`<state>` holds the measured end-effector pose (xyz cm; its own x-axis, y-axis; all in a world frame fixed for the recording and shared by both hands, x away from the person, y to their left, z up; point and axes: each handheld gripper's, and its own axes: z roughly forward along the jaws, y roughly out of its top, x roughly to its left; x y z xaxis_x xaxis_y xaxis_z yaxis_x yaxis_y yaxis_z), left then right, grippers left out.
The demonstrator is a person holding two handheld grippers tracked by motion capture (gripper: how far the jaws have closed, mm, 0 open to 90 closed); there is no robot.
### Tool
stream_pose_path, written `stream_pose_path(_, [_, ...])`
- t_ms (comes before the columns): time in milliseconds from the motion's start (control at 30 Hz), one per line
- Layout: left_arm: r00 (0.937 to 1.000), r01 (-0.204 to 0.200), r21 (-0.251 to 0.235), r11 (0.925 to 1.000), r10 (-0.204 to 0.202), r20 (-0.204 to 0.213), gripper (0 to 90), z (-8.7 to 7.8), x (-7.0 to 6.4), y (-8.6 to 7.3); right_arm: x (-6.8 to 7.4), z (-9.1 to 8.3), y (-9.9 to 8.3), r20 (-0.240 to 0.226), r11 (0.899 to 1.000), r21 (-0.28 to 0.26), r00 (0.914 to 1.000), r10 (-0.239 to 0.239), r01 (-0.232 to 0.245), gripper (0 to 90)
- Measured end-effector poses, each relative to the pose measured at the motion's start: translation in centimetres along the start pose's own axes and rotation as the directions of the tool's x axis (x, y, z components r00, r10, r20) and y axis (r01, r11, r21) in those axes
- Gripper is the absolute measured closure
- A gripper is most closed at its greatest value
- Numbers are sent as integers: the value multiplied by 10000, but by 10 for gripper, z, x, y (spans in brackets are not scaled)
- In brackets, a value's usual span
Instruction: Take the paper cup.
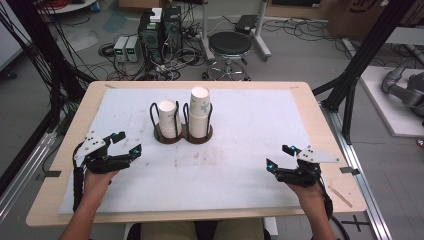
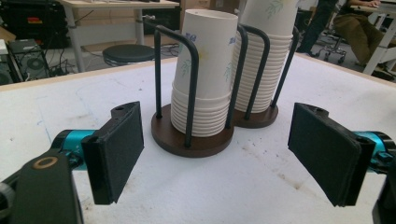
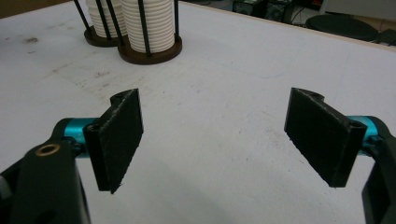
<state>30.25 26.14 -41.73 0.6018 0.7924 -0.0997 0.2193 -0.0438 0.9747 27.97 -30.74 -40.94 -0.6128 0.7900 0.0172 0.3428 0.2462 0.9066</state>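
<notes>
Two stacks of white paper cups stand upside down in a black wire holder with two round brown bases (image 1: 183,136) at the middle of the white mat. The left stack (image 1: 168,118) is shorter than the right stack (image 1: 199,112). My left gripper (image 1: 129,142) rests open at the mat's left, its jaws wide apart and pointing at the holder; the shorter stack (image 2: 204,79) stands just ahead between them, the taller one (image 2: 267,56) behind. My right gripper (image 1: 279,156) is open at the mat's right, empty, with the holder (image 3: 148,51) far off at upper left.
The white mat (image 1: 240,150) covers a wooden table (image 1: 325,150). Behind the table on the floor stand a black stool (image 1: 229,47), computer towers (image 1: 160,30) and many cables. Black frame posts (image 1: 360,55) rise at the right.
</notes>
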Motion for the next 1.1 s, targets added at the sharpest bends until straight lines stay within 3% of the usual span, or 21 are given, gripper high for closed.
stream_pose_path(100, [9998, 177, -45, 9998, -178, -32, 180, 2, 2, -1, -1, 0, -1, -15, 10000, -9, 10000, 66, -66, 200])
stream_pose_path(467, [9999, 67, -111, 9999, -66, 160, 179, 4, 0, 4, -2, -1, -2, -100, 9997, 75, 9997, 232, -232, 201])
stream_pose_path(533, [9998, -72, -22, 10000, 72, 201, 180, 6, -1, 6, 0, -2, -2, -100, 9997, 72, 9996, 253, -253, 200])
stream_pose_path(600, [9998, 2, 257, 9997, -7, 203, 180, 12, 3, 8, 1, -2, -1, -69, 9998, 65, 9998, 171, -170, 200])
stream_pose_path(700, [9996, 91, 262, 9996, -98, 260, 179, 15, 5, 11, 2, -2, 0, -70, 9998, 108, 9999, 146, -145, 201])
stream_pose_path(833, [9984, 141, 286, 9995, -157, 543, 178, 26, 7, 22, 2, 1, 0, -122, 9998, 151, 9999, 113, -111, 200])
stream_pose_path(1100, [9953, -204, 562, 9982, 149, 962, 178, 52, 10, 52, 0, 4, -2, -234, 9993, 333, 9996, 172, -164, 201])
